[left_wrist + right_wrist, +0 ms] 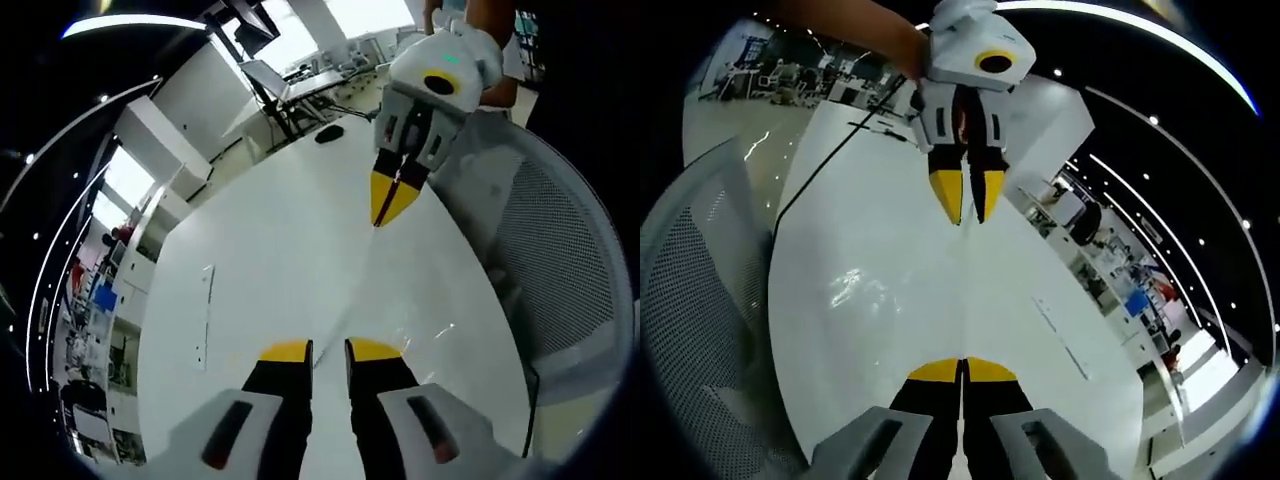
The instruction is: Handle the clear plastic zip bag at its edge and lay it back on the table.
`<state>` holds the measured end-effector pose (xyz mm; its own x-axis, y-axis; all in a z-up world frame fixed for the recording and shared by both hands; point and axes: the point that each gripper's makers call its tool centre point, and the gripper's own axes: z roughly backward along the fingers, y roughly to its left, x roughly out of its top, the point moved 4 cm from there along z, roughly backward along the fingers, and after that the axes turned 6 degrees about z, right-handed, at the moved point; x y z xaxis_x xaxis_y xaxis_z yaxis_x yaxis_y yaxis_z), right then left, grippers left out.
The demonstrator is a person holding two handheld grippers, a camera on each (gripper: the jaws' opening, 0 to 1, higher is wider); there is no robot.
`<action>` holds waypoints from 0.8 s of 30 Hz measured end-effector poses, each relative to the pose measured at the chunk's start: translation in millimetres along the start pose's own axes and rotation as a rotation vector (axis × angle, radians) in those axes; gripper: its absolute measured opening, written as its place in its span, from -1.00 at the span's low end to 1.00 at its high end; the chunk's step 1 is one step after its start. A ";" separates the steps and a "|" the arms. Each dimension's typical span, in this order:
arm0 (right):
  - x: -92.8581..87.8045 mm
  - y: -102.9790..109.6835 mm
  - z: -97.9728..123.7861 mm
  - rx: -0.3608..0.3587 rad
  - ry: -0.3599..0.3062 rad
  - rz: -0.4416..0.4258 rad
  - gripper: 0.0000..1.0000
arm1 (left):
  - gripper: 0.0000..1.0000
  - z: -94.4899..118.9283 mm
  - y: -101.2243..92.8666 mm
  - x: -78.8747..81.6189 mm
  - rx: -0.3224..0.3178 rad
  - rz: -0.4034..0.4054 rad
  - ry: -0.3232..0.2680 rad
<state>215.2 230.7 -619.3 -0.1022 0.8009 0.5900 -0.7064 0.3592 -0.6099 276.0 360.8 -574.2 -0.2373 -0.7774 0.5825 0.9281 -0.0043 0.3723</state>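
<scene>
The clear plastic zip bag shows only as a thin straight line, seen edge-on and stretched between the two grippers above the white table. My left gripper holds its near end, jaws drawn in with a narrow gap. My right gripper faces it from across the table, yellow tips pressed together on the far end. From the right gripper view the bag runs from my shut right gripper up to the left gripper. A glare patch lies beside the line.
A grey mesh chair stands at the table's edge, also in the right gripper view. A black cable crosses the table. A dark mouse-like object and a thin pale strip lie on the table. A person's hand holds the left gripper.
</scene>
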 end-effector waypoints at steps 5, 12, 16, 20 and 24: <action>1.9 0.9 1.5 0.005 0.002 0.013 -1.00 | -0.85 -2.7 -2.9 -0.7 -0.010 -0.027 0.021; 2.1 -1.1 3.7 0.003 0.006 0.017 -1.00 | -0.96 -3.3 -7.2 -5.1 -0.022 -0.064 0.051; 4.7 -4.1 4.8 -0.001 0.004 0.016 -1.00 | -1.00 -4.7 -10.1 -8.3 -0.030 -0.085 0.069; 5.3 -4.6 5.8 0.001 0.004 0.017 -1.00 | -1.00 -4.7 -11.9 -10.5 -0.033 -0.087 0.073; 5.3 -3.9 5.8 0.010 0.004 0.017 -1.00 | -1.00 -4.1 -14.0 -10.9 -0.032 -0.092 0.068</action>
<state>213.3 230.7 -610.7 -0.1115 0.8091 0.5770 -0.7114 0.3405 -0.6148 266.8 366.8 -588.7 -0.3024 -0.8140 0.4960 0.9123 -0.0963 0.3981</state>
